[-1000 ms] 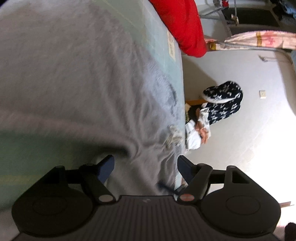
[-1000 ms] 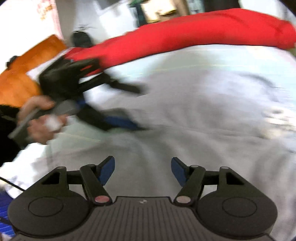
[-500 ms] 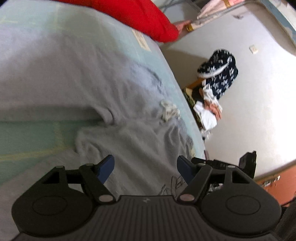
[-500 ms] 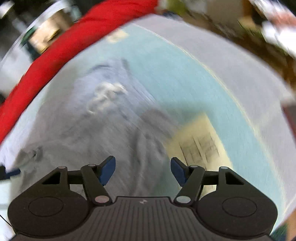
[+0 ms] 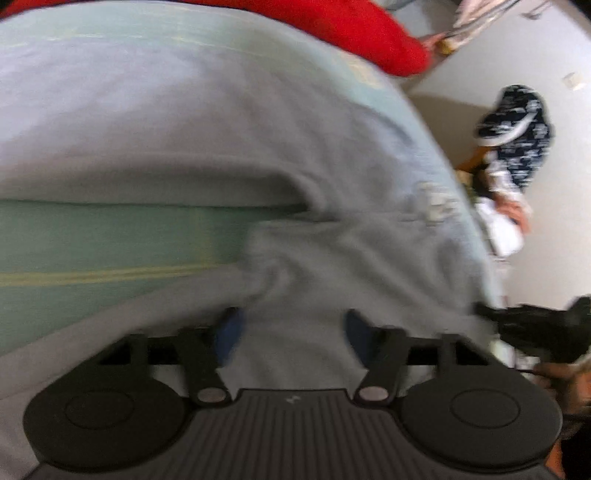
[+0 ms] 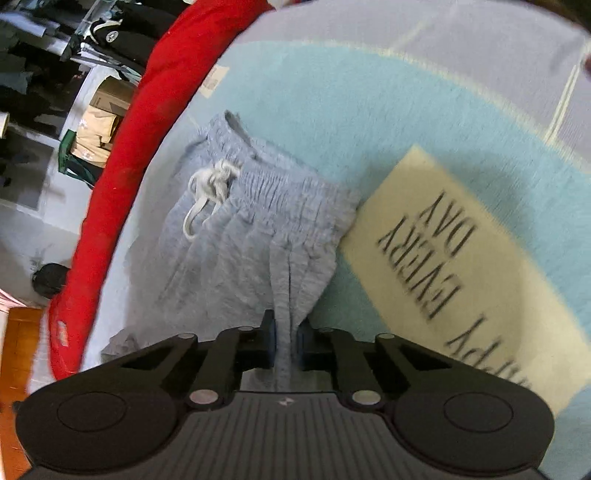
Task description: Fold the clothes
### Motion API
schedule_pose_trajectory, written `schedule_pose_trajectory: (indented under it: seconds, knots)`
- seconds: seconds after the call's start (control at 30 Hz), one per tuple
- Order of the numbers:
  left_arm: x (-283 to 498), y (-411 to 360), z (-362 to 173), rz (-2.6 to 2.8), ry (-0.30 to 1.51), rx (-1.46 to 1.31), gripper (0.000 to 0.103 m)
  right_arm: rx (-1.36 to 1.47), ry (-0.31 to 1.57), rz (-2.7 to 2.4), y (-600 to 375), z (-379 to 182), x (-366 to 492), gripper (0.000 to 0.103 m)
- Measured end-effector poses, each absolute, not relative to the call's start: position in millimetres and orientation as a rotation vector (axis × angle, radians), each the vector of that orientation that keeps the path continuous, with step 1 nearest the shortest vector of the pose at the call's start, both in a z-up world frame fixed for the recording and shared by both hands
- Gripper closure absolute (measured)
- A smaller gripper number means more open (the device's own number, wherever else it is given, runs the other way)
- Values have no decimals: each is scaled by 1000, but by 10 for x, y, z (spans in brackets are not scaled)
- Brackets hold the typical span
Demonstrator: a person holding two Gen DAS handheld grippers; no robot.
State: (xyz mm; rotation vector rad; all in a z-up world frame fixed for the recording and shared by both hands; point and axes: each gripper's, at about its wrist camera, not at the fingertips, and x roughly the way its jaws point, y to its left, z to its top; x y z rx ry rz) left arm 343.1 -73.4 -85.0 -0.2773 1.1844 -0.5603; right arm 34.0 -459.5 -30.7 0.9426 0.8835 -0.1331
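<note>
1. Plainly, one pair of grey sweatpants (image 6: pixel 255 236) lies spread on the pale blue-green blanket (image 6: pixel 369 122), its gathered waistband and one white drawstring knot (image 6: pixel 212 184) toward the far side in the right wrist view.
2. One cream printed panel (image 6: pixel 454 273) with dark letters sits on the blanket just beside the waistband's right end.
3. One red quilt (image 6: pixel 147 122) runs in a long band along the blanket's far edge; the left wrist view shows the same red band (image 5: pixel 354 29) at the top.
4. Two grippers show. The right gripper (image 6: pixel 286 341) has just been closing, and its blue pads (image 6: pixel 271 338) are clenched on a narrow ridge of the grey cloth, which rises between them as a pinched fold.
5. The left gripper (image 5: pixel 291 328) has just been closing too, yet its jaws stand partly apart. A rumpled fold of the sweatpants (image 5: pixel 332 206) fills the space between the two blue pads (image 5: pixel 231 330); the picture is blurred, so I cannot tell whether the pads press on the cloth.
6. Off the blanket's edge in the left wrist view, one dark patterned bundle (image 5: pixel 517 129) and some white cloth (image 5: pixel 502 232) lie on the pale floor (image 5: pixel 554 258).
7. At the lower right of that view, the other black gripper (image 5: pixel 535 328) juts in by the cloth's edge.
</note>
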Motion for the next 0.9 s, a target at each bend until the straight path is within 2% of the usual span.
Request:
schedule_pose_trajectory:
  seconds: [0.1, 0.23, 0.33, 0.43, 0.57, 0.7, 0.73, 0.8, 0.9]
  knots:
    - [3378, -565, -842, -527, 1220, -347, 55, 877, 902, -173, -4606, -290, 365, 90]
    - [3105, -521, -690, -579, 1211, -276, 54, 795, 907, -189, -4588, -137, 287, 82]
    - [2832, -578, -625, -630, 1194, -157, 52, 573, 880, -118, -4315, 187, 282, 81]
    - [2566, -599, -653, -628, 1182, -23, 51, 388, 902, 48, -3873, 332, 373, 71]
    - [2249, -564, -737, -610, 1166, 125, 48, 140, 974, 243, -3206, 213, 465, 65]
    - [1967, -366, -816, -543, 1192, 110, 44, -81, 1082, 291, -2754, -126, 398, 56]
    - [1907, -297, -814, -534, 1205, 90, 43, -113, 1091, 295, -2691, -175, 362, 54]
    - [1809, -159, -785, -503, 1231, 50, 43, -89, 1096, 296, -2706, -172, 309, 41]
    - [1773, 5, -669, -465, 1213, 11, 43, -66, 1120, 289, -2714, -88, 354, 41]
